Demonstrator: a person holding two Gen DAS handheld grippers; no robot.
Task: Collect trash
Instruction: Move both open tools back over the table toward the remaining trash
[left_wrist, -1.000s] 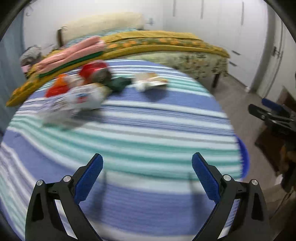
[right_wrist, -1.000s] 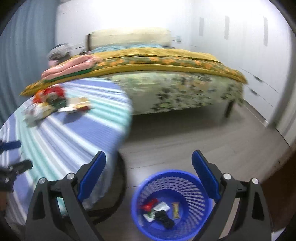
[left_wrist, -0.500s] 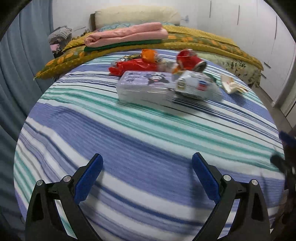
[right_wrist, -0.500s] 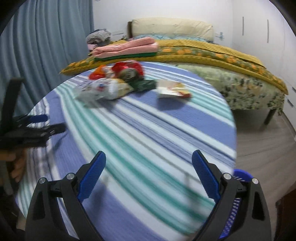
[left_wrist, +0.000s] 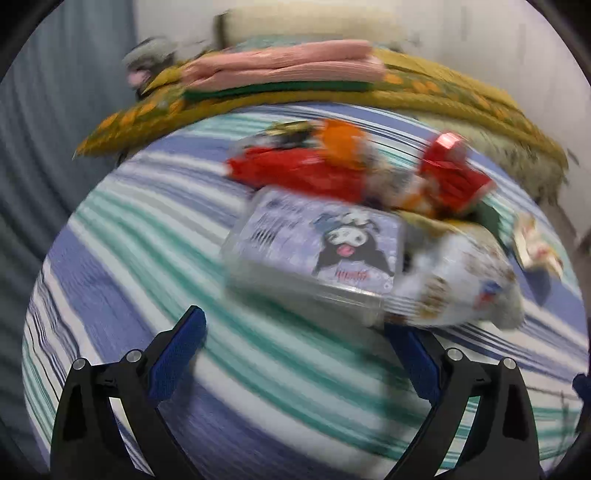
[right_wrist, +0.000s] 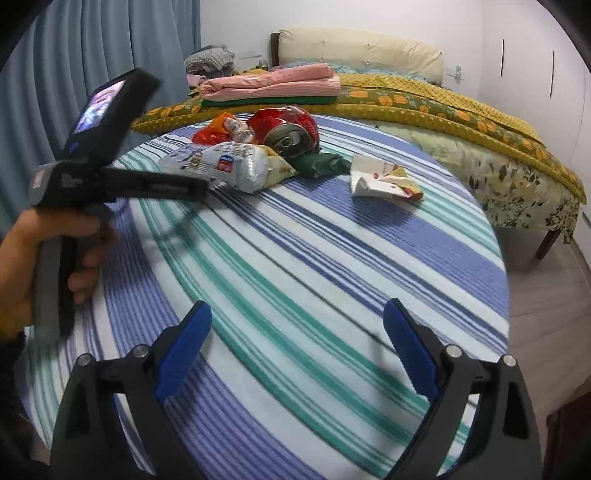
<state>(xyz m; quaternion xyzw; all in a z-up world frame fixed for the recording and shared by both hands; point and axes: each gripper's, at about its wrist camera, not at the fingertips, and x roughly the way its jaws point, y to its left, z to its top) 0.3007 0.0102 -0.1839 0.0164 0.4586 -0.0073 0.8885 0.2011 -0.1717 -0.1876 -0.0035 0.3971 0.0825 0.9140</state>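
Striped tabletop (right_wrist: 332, 258), bed behind. Left tongs (left_wrist: 295, 343) wide open, empty, nearing plastic box (left_wrist: 317, 254) just ahead; right tongs (right_wrist: 297, 332) wide open, empty. Approach step; next, straddle and close.

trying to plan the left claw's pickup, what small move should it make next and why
Probably ease the left claw forward and slightly right, then close. It is open and empty, with the clear cartoon-printed box and the white snack bag just beyond its tips on the striped table. The view is blurred, so which piece it meets first is unclear.
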